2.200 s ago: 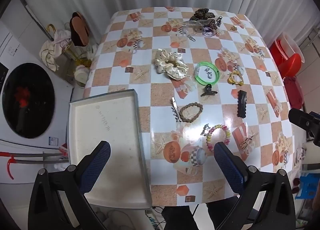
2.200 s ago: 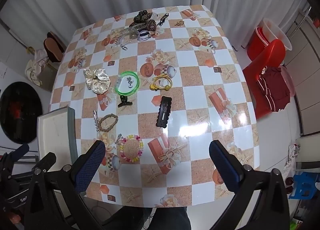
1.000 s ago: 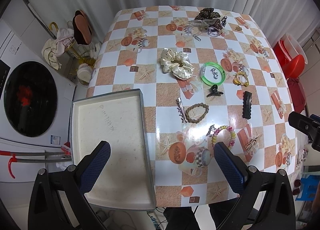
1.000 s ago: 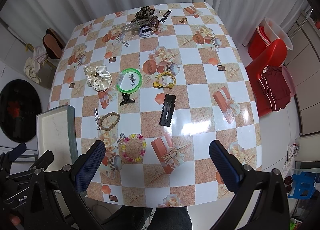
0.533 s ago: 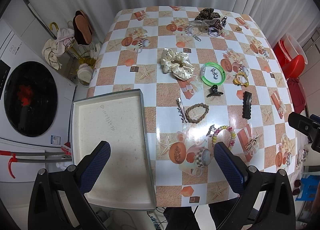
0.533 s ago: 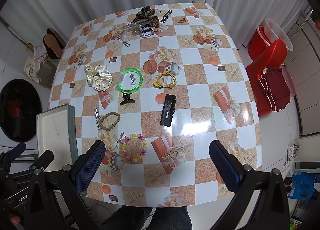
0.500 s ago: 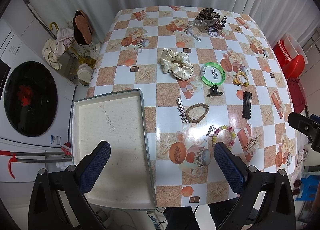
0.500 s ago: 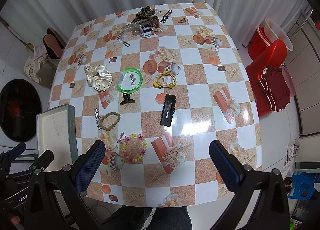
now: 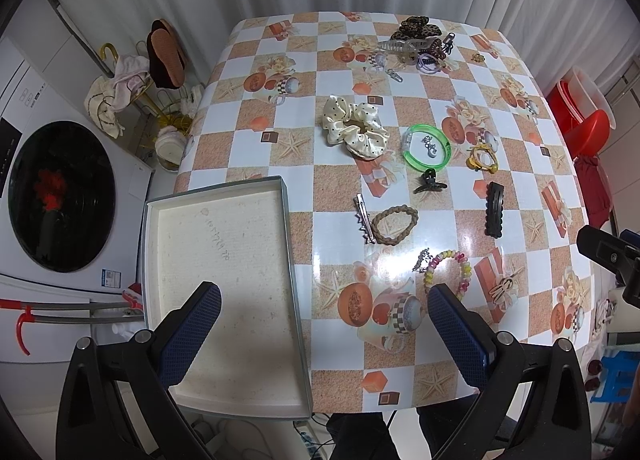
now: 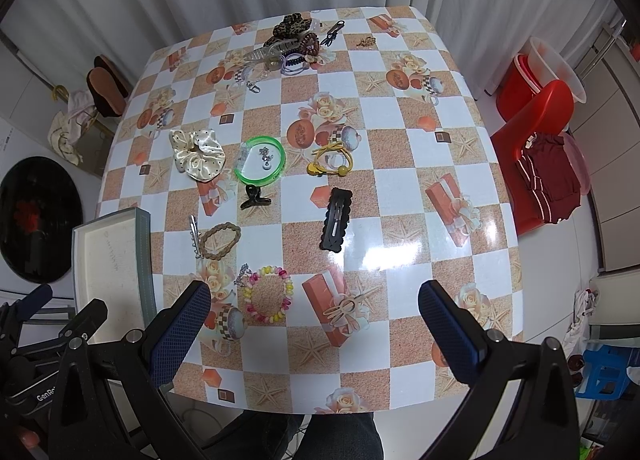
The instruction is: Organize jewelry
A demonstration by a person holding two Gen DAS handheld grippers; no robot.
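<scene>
Both hand-held grippers, left (image 9: 324,324) and right (image 10: 314,318), hang spread wide, holding nothing; on the desk (image 10: 404,188): one green bangle (image 10: 260,164) centre frame, one cream scrunchie (image 10: 197,154), one beaded bracelet (image 10: 267,294), one white tray (image 9: 224,292) lower left

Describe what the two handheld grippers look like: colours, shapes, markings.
The left gripper and the right gripper match: black angular frames with silver screws, and two long fingers faced in dark blue, cross-hatched pads. Partial white lettering, "GenRo", marks the left one's body in the right wrist view.
</scene>
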